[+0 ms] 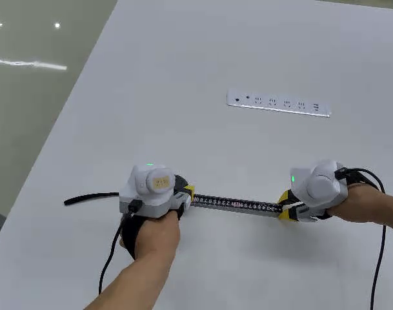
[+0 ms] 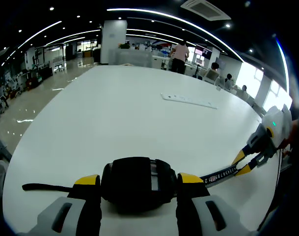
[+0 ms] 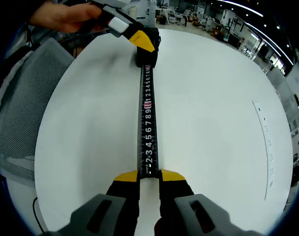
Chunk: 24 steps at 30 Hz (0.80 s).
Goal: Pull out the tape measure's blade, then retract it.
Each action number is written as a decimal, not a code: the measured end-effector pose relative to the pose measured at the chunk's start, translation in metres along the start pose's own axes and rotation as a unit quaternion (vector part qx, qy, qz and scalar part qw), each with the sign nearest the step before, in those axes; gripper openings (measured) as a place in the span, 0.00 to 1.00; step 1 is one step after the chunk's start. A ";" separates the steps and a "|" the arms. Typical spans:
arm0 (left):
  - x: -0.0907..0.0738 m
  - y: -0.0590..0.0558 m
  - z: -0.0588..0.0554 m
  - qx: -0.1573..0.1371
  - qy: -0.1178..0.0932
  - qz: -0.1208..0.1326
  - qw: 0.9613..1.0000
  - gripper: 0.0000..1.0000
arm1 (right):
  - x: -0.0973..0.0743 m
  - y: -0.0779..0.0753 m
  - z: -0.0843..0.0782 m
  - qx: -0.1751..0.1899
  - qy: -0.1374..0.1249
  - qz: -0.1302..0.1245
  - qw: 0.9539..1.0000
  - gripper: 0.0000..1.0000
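Left gripper (image 2: 138, 180) jaws hug the chunky black tape measure case (image 2: 138, 189) on the white counter (image 1: 183, 71), right gripper (image 3: 149, 175) jaws pinch the tip of the black numbered blade (image 3: 148, 113) (probably at the hook, hard to see), so the pull-out looks underway and next it'll need guiding back slowly without letting go.

I see left gripper (image 2: 138, 180): grey-white shell, yellow jaw tips. Green light on top in head view. Tape measure case (image 2: 139, 169) between those tips: black, glossy. Strap (image 2: 43, 187) off its outer side: black. Right gripper (image 3: 149, 176): grey shell, yellow tips. Blade (image 3: 148, 128) running ahead from its tips: black, white numerals and tick marks, one red-and-white mark (image 3: 148, 104) partway along. Table (image 1: 183, 77) under both grippers: plain white. Power strip (image 1: 278, 103) beyond grippers: white, dark socket slots. Floor (image 1: 35, 97) past left gripper: glossy grey-green.
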<state>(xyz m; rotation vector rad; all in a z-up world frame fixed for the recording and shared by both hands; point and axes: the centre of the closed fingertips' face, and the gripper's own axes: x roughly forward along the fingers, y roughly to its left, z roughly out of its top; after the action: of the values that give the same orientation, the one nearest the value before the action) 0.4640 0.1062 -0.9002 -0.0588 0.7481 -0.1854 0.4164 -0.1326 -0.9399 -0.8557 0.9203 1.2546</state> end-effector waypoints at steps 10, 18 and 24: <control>-0.001 0.000 0.000 -0.001 0.000 -0.002 1.000 0.58 | 0.002 0.000 0.005 -0.001 -0.002 -0.004 1.000 0.14; -0.001 0.000 0.000 -0.002 -0.001 -0.003 1.000 0.58 | 0.004 -0.001 0.012 -0.002 -0.006 -0.007 1.000 0.14; -0.001 0.000 0.001 -0.001 -0.001 -0.004 1.000 0.58 | 0.008 -0.001 0.020 0.009 -0.011 -0.005 1.000 0.14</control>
<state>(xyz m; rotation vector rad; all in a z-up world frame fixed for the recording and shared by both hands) 0.4639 0.1061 -0.8992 -0.0634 0.7455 -0.1914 0.4198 -0.1117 -0.9391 -0.8298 0.9068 1.2445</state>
